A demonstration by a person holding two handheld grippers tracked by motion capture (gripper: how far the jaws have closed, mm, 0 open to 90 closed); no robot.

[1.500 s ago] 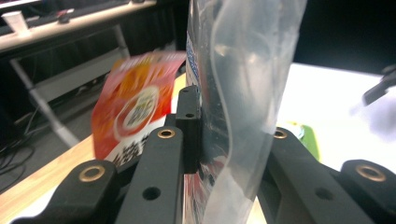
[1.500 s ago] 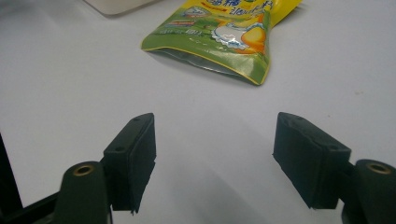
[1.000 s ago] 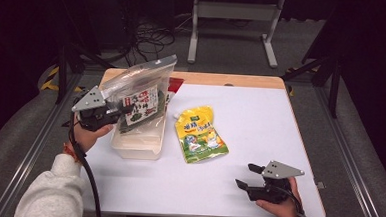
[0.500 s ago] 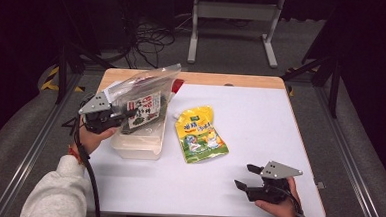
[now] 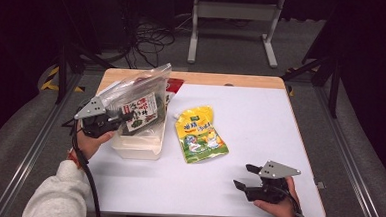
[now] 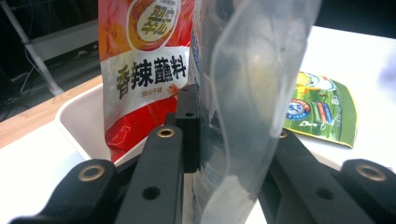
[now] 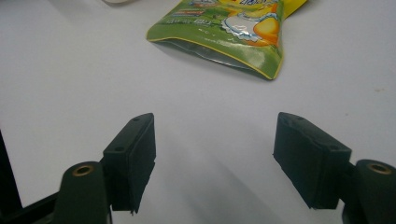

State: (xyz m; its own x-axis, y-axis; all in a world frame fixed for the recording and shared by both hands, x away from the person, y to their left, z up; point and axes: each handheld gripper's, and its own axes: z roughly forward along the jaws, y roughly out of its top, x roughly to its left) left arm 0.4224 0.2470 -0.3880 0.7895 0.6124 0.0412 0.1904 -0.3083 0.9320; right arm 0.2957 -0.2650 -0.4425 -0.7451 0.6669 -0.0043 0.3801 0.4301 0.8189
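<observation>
My left gripper (image 5: 124, 118) is shut on a clear plastic zip bag (image 5: 141, 92) and holds it upright over a white container (image 5: 136, 146). A dark packet with a white and red label (image 5: 141, 114) shows through the bag. In the left gripper view the clear bag (image 6: 252, 93) is pinched between the jaws of the left gripper (image 6: 233, 135). A red seasoning packet (image 6: 144, 70) stands in the container (image 6: 79, 116) behind it. My right gripper (image 5: 242, 176) rests open near the table's front right, nothing between its jaws (image 7: 215, 154).
A yellow-green spouted pouch (image 5: 199, 134) lies flat mid-table, just ahead of the right gripper (image 7: 233, 23). The white table top (image 5: 261, 107) has a wooden strip along its far edge. Cables and a metal stand are on the floor beyond.
The left hand has sunk a little, bringing the clear bag lower over the white container. The right hand has stayed put.
</observation>
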